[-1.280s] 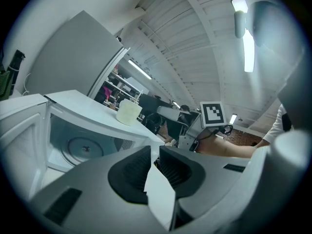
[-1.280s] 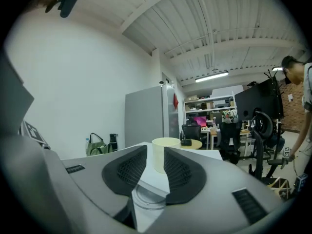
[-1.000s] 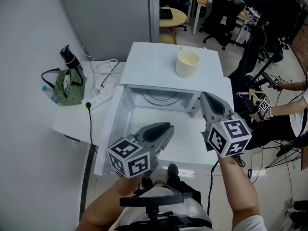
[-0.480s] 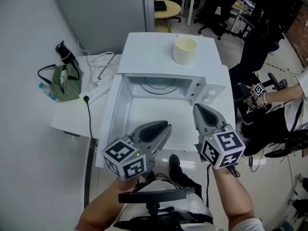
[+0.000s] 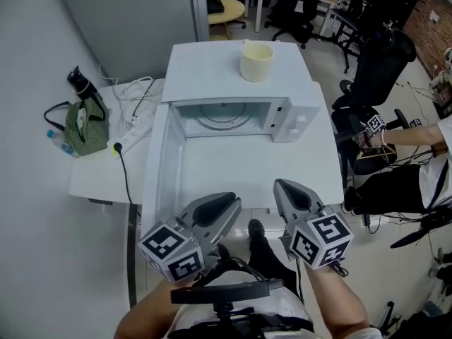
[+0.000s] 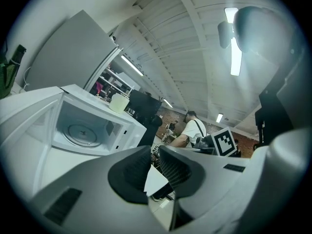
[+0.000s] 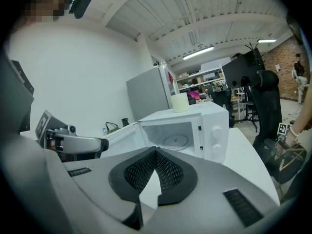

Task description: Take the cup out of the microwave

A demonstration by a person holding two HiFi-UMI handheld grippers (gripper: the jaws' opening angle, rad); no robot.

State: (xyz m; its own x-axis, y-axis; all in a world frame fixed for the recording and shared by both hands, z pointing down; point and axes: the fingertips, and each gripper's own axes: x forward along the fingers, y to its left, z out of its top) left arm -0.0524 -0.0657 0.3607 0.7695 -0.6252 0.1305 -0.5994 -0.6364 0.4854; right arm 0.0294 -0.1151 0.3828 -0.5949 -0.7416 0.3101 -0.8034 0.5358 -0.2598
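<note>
Both grippers have drawn back from the microwave toward the person. A second ago the right gripper was near its front corner, and now the open cavity lies well ahead of both sets of fingertips. The right fingers are pressed together, empty. The left gripper is narrow too, with its tips all but touching and nothing between them. The cup stands on the microwave's roof, far beyond either gripper and unmoved. Inside, only the turntable shows. So the cup is already out, and the retreat suggests the task is finished.
</note>
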